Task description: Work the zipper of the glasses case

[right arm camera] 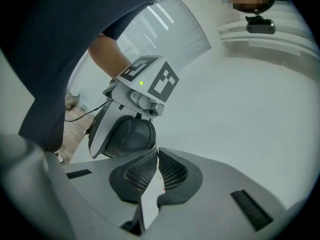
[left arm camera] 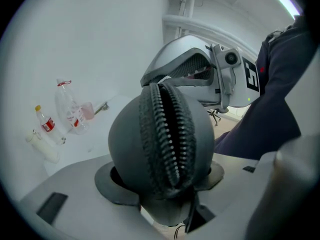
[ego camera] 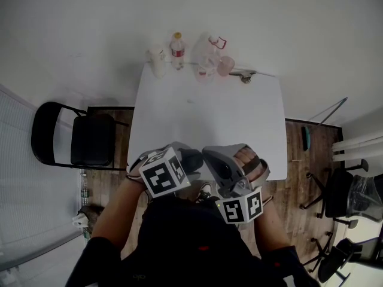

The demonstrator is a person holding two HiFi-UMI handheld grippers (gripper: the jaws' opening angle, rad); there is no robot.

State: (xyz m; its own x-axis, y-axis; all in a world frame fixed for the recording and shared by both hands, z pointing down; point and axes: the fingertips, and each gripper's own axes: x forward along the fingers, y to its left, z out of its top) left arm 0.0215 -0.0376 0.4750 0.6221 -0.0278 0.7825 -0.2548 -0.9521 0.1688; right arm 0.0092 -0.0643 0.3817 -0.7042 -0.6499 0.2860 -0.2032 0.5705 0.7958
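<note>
- Fingers point(left arm camera: 107, 184) of my two grippers come together over the near edge of the white table point(ego camera: 209, 118), the largest thing in front of me. A black folding chair point(ego camera: 90, 139) stands beside its left side.
- Both my forearms reach forward from my dark top, elbows out and hands close together, so the grippers face each other.
- My left gripper point(ego camera: 190, 159) tilts steeply down, its marker cube on top. My right gripper point(right arm camera: 156, 159) lies nearer level, pointing across at the left one.
- My left fingers stand fairly wide, pads pressed on either side of the dark grey glasses case point(left arm camera: 125, 149), which I hold up off the table with one rounded end towards me.
- The zipper point(left arm camera: 167, 134) runs up the middle of that end, its two rows of teeth parted along the stretch I can see.
- My right fingers are pressed together at the tips, just beside the edge of the case. I cannot tell whether they pinch the zipper pull.
- Along the table's far edge stand a red-labelled bottle point(ego camera: 177, 48), a clear bottle point(ego camera: 206, 64), a pink cup point(ego camera: 225, 66) and a white cup point(ego camera: 157, 61).
</note>
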